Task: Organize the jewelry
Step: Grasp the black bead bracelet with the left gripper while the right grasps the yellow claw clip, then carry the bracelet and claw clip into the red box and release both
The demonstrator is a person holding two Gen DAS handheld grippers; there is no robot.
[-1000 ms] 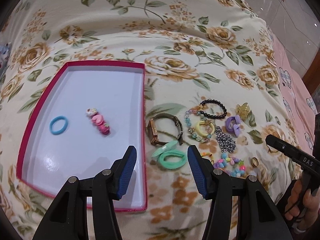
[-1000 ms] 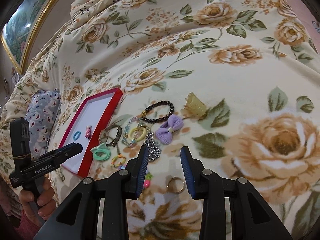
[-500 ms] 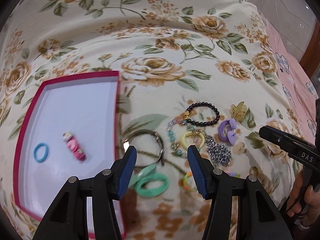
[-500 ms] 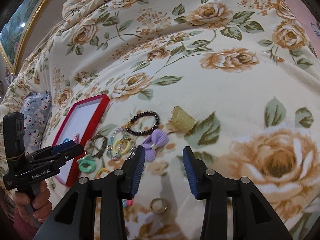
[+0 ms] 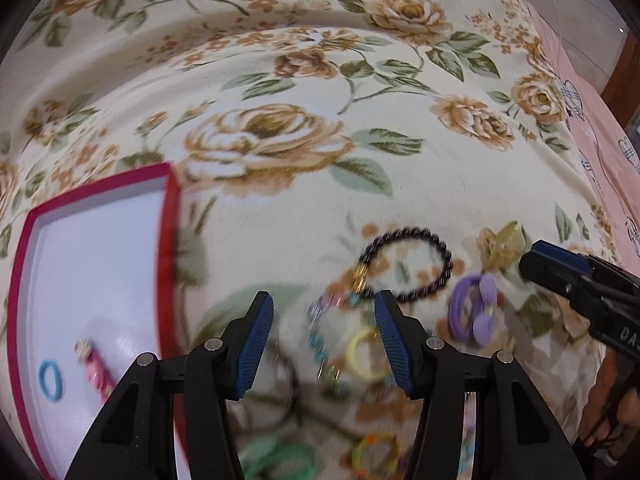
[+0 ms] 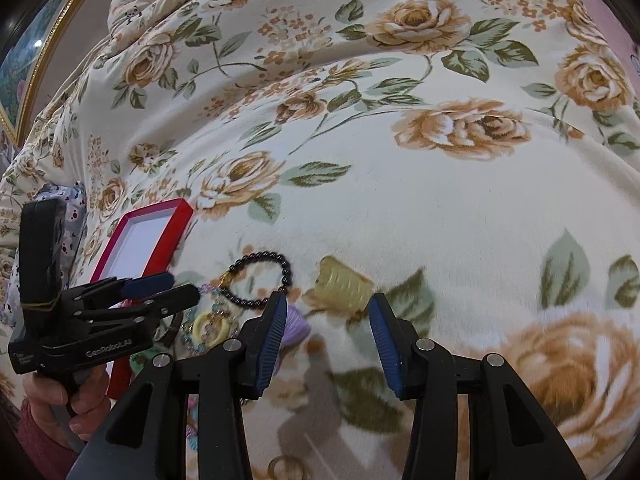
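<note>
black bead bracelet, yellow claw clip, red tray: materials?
Black bead bracelet: glossy round beads, stone or glass by the highlights, with a gold-coloured metallic spacer. Translucent yellow claw clip: likely moulded plastic, ribbed and see-through. Red-rimmed tray with white floor: probably cardboard, thin matte walls; its floor looks smooth, slightly sheened.

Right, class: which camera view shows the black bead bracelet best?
The right wrist view: the black bead bracelet appears there sharp, each bead distinct, though its near edge disappears behind the right gripper's finger. The left wrist view shows the whole loop unobstructed, but blurred by motion.
</note>
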